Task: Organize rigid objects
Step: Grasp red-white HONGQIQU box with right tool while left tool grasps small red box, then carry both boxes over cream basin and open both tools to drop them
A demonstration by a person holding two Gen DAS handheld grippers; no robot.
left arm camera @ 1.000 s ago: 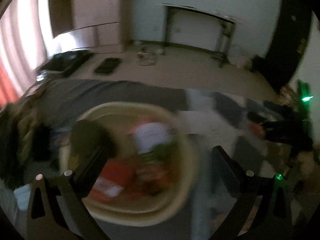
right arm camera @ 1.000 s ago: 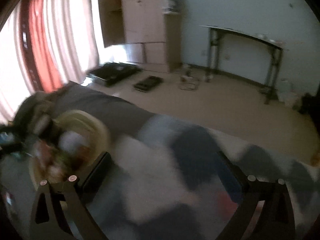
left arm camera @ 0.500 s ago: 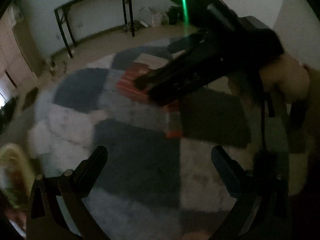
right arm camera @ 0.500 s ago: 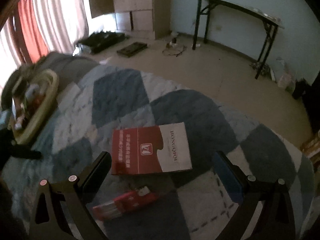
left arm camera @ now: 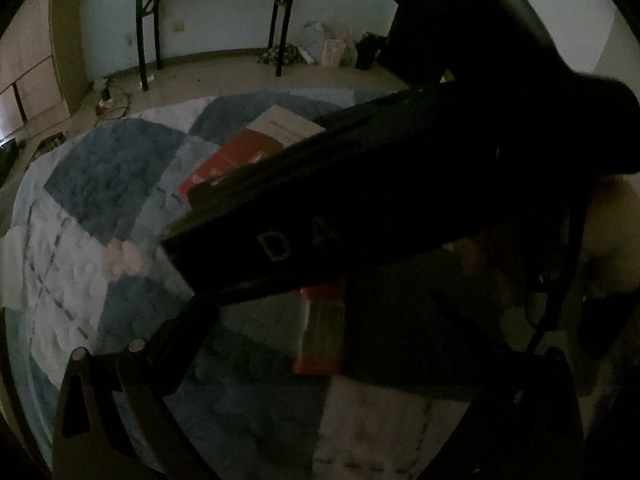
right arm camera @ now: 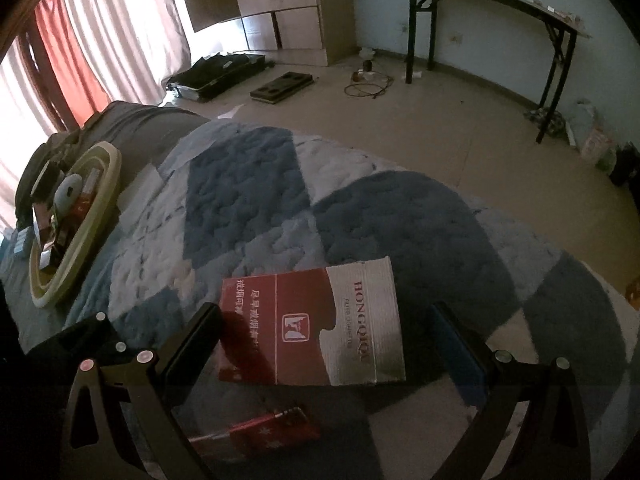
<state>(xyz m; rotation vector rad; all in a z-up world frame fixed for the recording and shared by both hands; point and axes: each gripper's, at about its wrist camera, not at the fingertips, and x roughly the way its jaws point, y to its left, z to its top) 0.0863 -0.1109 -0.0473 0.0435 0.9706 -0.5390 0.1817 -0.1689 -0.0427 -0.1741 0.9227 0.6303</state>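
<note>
A red and white carton (right arm camera: 312,328) lies flat on the blue and white quilt (right arm camera: 248,200). My right gripper (right arm camera: 324,348) hovers open just over it, one finger on each side of the carton. A small red pack (right arm camera: 264,436) lies nearer to me on the quilt. In the left wrist view the dark body of the right gripper (left arm camera: 380,184) crosses the frame and hides most of the carton (left arm camera: 256,148) and part of the red pack (left arm camera: 320,332). My left gripper (left arm camera: 320,360) is open and holds nothing; its right finger is lost in shadow.
A cream oval basket (right arm camera: 96,216) with several items sits at the quilt's far left, next to grey bedding. Beyond the bed are bare floor, a black table (right arm camera: 500,4), a wardrobe, curtains and an open suitcase (right arm camera: 216,72). A hand (left arm camera: 612,232) holds the right gripper.
Both grippers swung away from the basket to the carton. The right gripper dropped closer until its fingers straddle it, and its body now blocks the left wrist view.
</note>
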